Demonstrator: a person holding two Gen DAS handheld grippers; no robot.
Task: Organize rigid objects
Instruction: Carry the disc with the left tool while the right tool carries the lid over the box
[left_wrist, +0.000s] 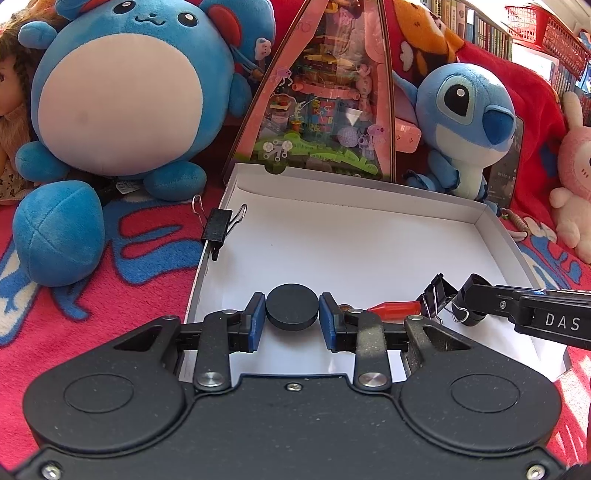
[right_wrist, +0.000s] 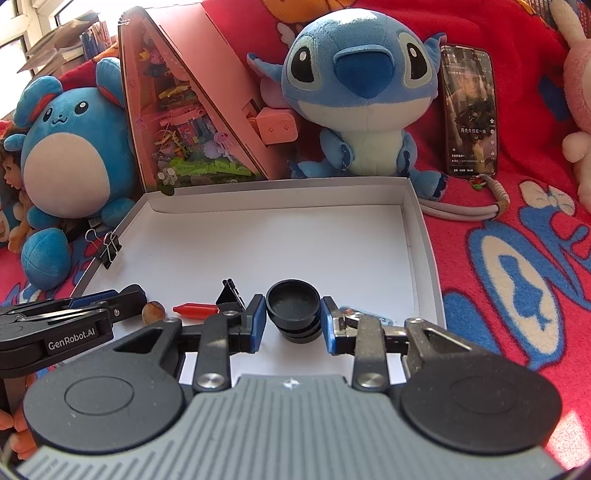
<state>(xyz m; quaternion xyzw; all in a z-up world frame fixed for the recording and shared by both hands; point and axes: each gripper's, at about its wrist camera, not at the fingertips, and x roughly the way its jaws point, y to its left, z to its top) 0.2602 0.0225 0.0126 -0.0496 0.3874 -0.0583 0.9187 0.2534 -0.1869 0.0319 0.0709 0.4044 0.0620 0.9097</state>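
Lid (left_wrist: 292, 305) and cup (right_wrist: 294, 311) sit one in each of my grips, both low over the near end of the white box (right_wrist: 417, 229). My left gripper (left_wrist: 292, 314) pinches the flat black disc edge-on between its blue pads, flat face up. My right gripper (right_wrist: 293, 317) is pressed shut on the black round cup, whose open mouth faces up. What matters next, I judge, is that the disc lies to the left of the cup, with a red pointed piece (right_wrist: 195, 310) and a folded black clip (right_wrist: 229, 295) on the box floor between the two grippers. If the lid belongs on the cup, my left hand must carry it rightwards over those bits and keep it level above the mouth. Another binder clip (left_wrist: 218, 230) is clamped on the box's left wall, well clear.
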